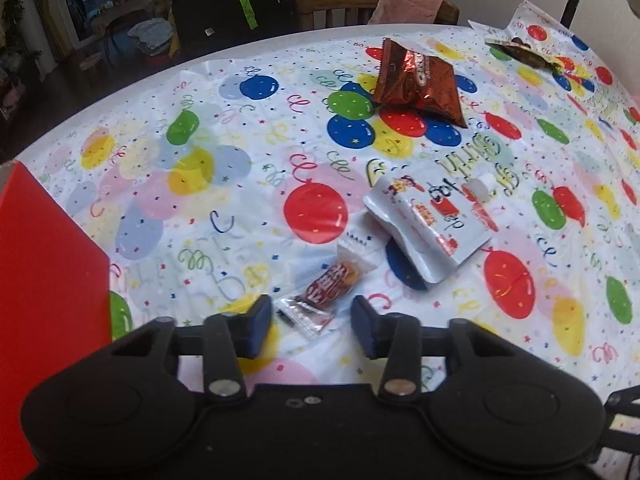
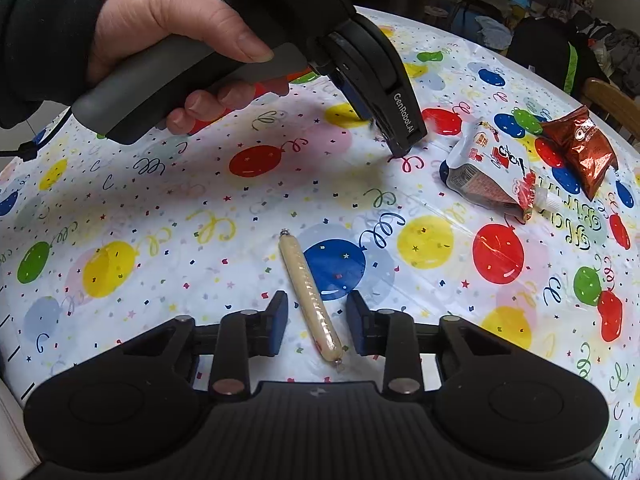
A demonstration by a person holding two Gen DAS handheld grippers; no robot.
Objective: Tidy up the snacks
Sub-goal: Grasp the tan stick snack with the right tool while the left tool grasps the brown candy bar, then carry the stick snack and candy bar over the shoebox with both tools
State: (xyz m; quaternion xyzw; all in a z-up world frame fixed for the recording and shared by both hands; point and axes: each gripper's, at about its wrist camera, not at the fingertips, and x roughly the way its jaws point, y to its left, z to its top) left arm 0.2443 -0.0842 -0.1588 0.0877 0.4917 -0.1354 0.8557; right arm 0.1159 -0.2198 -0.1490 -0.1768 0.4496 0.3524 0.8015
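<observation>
1. Left wrist view: our left gripper (image 1: 312, 326) has its fingers (image 1: 258, 326) spread with nothing between them. The small red candy wrapper (image 1: 326, 290) lies on the counter (image 1: 160, 208) just ahead of the gap, its near end reaching in between the tips.
2. Right wrist view: our right gripper (image 2: 316, 322) also has its fingers spread and empty. The pale sausage stick (image 2: 310, 294) lies lengthwise in the gap, touching neither finger as far as we can tell.
3. We judge the step to be the approach for picking up, both hands lined up on a snack and neither gripped yet.
4. Next, each gripper likely needs to lower and squeeze. The wrapper is flat and crinkly, so the fingers should meet low on it.
5. Left of the left fingers stands a red box (image 1: 44, 280), possibly where the snacks go.
6. Beyond the fingers we count one white spouted pouch (image 1: 432, 220) and, farther off, one brown foil bag (image 1: 418, 82).
7. Farthest, beyond and right of the left fingers, lies one dark packet (image 1: 520, 50), too blurred to name.
8. That makes five snacks in all, one of each.
</observation>
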